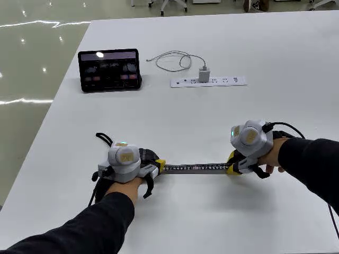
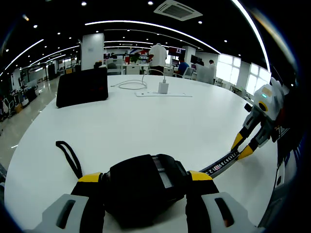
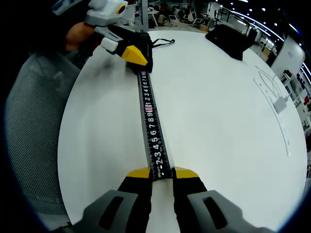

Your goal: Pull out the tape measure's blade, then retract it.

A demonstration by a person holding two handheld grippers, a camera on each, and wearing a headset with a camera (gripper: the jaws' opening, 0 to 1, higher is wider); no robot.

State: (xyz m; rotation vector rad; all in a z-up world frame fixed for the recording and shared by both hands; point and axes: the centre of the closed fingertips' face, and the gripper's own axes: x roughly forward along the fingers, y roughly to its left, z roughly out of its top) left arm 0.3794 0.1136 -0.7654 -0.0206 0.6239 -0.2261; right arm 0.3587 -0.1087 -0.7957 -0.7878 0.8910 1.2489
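Note:
A black tape measure case (image 2: 143,187) sits clamped between the yellow-tipped jaws of my left gripper (image 2: 146,177), low on the white table; in the head view the same gripper (image 1: 153,168) is at the lower left. The blade (image 1: 195,168) runs out flat across the table to my right gripper (image 1: 231,166). Seen from the right gripper view, the blade (image 3: 151,128) shows numbers up to about ten, and my right gripper (image 3: 158,173) is shut on its end. The case (image 3: 143,48) lies at the blade's far end. A black wrist strap (image 2: 68,156) trails from the case.
At the back of the white table (image 1: 212,121) stand a dark tablet (image 1: 109,69), a white power strip (image 1: 208,81) and a plugged charger (image 1: 204,73) with a coiled cable (image 1: 172,61). The table's left edge borders shiny floor. People stand in the far background (image 2: 158,56).

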